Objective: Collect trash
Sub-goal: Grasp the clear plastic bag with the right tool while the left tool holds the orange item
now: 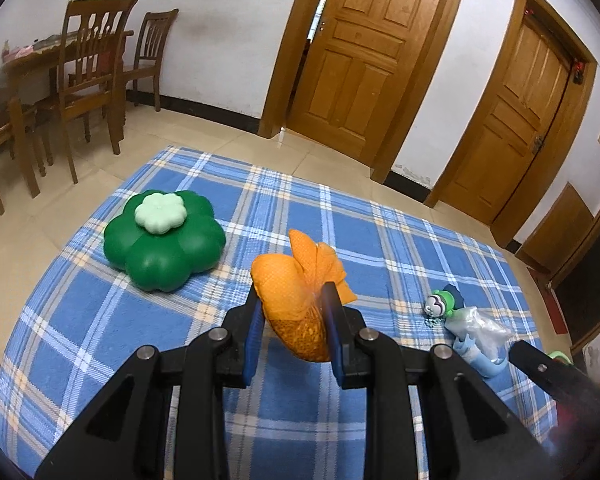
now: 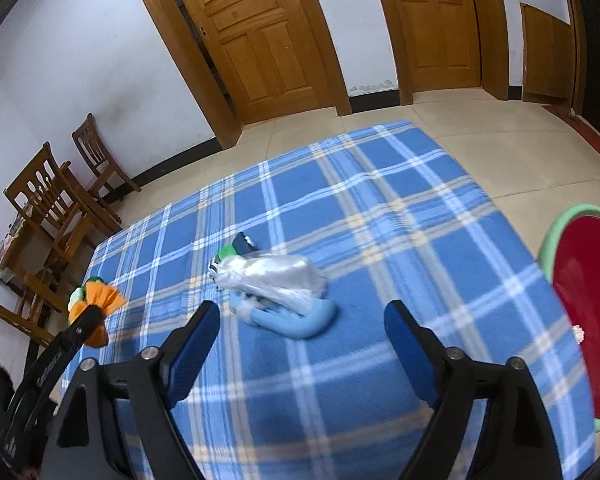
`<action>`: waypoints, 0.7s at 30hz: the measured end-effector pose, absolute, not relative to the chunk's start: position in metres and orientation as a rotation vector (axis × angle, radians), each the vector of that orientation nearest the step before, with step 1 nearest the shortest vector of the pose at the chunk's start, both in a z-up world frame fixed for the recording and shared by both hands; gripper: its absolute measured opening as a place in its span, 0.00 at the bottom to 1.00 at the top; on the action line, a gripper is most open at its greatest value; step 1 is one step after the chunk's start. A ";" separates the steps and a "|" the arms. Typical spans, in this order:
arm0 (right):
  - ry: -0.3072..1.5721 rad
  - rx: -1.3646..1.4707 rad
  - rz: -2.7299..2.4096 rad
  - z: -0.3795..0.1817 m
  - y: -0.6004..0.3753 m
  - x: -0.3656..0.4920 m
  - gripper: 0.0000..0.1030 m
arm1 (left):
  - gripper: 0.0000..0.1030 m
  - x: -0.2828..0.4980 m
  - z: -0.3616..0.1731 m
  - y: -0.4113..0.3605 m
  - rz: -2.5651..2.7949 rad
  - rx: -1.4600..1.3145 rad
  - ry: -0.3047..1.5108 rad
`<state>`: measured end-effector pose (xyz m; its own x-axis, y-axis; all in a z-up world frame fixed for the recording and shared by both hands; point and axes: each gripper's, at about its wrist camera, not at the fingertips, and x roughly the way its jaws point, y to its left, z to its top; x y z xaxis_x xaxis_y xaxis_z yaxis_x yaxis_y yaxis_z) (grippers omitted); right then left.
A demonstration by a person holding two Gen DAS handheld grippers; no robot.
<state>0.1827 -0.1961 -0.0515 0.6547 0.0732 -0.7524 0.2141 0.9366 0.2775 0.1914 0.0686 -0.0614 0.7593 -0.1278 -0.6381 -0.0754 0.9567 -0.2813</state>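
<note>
Left wrist view: a green clover-shaped box (image 1: 164,240) sits beside the left gripper (image 1: 294,312), which pinches crumpled orange netting (image 1: 296,280); the right gripper (image 2: 302,320) is spread before a clear wrapper (image 2: 272,276).

Orange crumpled wrapper (image 1: 296,300) pinched in left tongs (image 1: 294,312), off the surface. Clear plastic bag (image 2: 272,276) w/ blue scrap lies mid-blanket.

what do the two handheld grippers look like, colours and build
Both look alike. The left gripper and right gripper have matte black angular plastic linkage arms joined by round silver pins, and flat blue pads lining the inner fingers. No cables or sleeves show; faint lettering on one body is unreadable.
</note>
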 end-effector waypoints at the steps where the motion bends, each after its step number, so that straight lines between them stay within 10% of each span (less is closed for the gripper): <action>1: 0.863 0.362 -0.084 -0.054 -0.193 0.187 0.84 | 0.27 0.192 -0.062 0.071 -0.025 -0.308 0.711; 21: 0.868 0.285 -0.141 -0.076 -0.164 0.229 0.88 | 0.27 0.193 -0.068 0.079 -0.017 -0.360 0.730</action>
